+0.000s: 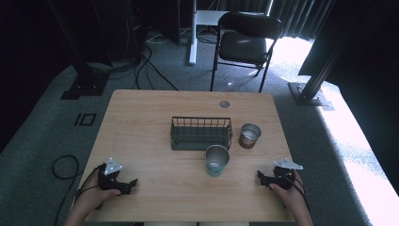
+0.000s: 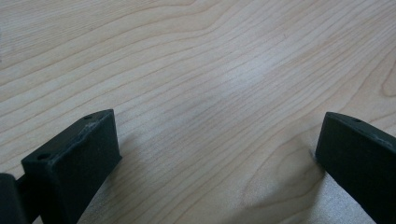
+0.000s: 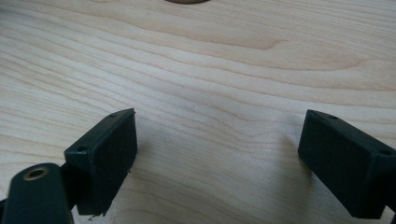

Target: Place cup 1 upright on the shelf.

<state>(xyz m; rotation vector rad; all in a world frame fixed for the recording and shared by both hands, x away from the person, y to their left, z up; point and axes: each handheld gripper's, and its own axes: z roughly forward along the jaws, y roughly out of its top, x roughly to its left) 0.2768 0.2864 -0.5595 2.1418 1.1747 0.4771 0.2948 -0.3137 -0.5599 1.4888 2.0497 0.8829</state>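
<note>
A dark wire basket (image 1: 201, 133) sits at the middle of the wooden table (image 1: 141, 122). Just in front of it stands a grey-green metal cup (image 1: 217, 161); a second metal cup (image 1: 249, 135) stands to the basket's right. My left gripper (image 1: 130, 185) rests near the front left edge, held by a hand, open with bare wood between its jaws (image 2: 219, 154). My right gripper (image 1: 260, 177) rests near the front right edge, also open over bare wood (image 3: 217, 149). Both are well short of the cups.
A round cable hole (image 1: 224, 104) lies near the table's far edge. Behind the table stands a black folding chair (image 1: 244, 44). Cables (image 1: 63, 167) lie on the grey carpet at the left, and black stand legs (image 1: 310, 89) are at the far right.
</note>
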